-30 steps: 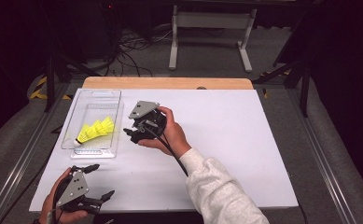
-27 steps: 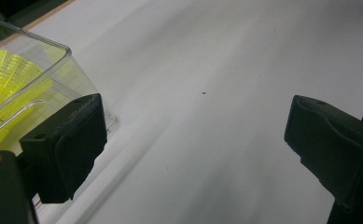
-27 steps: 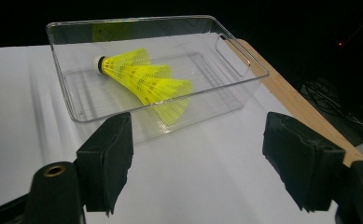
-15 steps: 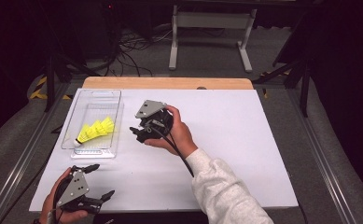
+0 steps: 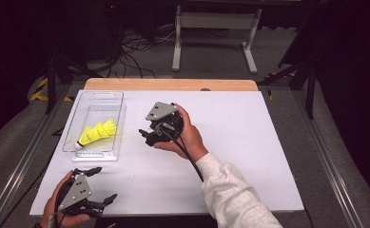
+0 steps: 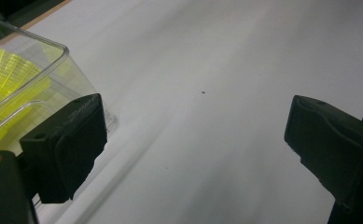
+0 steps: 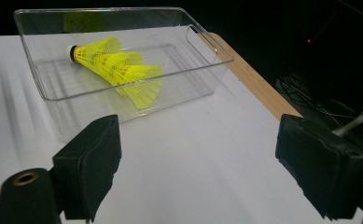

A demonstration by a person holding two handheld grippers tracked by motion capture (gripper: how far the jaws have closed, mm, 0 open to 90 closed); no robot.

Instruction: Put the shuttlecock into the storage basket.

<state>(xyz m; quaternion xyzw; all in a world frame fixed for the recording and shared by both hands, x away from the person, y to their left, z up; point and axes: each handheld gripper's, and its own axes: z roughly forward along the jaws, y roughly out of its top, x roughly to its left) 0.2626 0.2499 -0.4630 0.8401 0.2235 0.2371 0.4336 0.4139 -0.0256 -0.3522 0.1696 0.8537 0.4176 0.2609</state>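
On the table (image 5: 249, 142) in front of me, a tray (image 5: 117, 97) sits toward the far left corner. Inside it lies a stack of shuttlecocks (image 5: 97, 133) on its side, toward the tray's near end. My right tool (image 5: 147, 137) is just right of the tray, near the table's middle, its jaws spread and pointing at the tray. My left tool (image 5: 104, 184) rests at the near left edge, in front of the tray, jaws spread and pointing right.

Left hand (image 5: 61, 209) cut off by the near edge of the high view, shuttlecocks (image 6: 4, 88) cropped at the left edge of the left gripper view and smeared behind the clear bin (image 6: 44, 70) wall, their count too nested to tell
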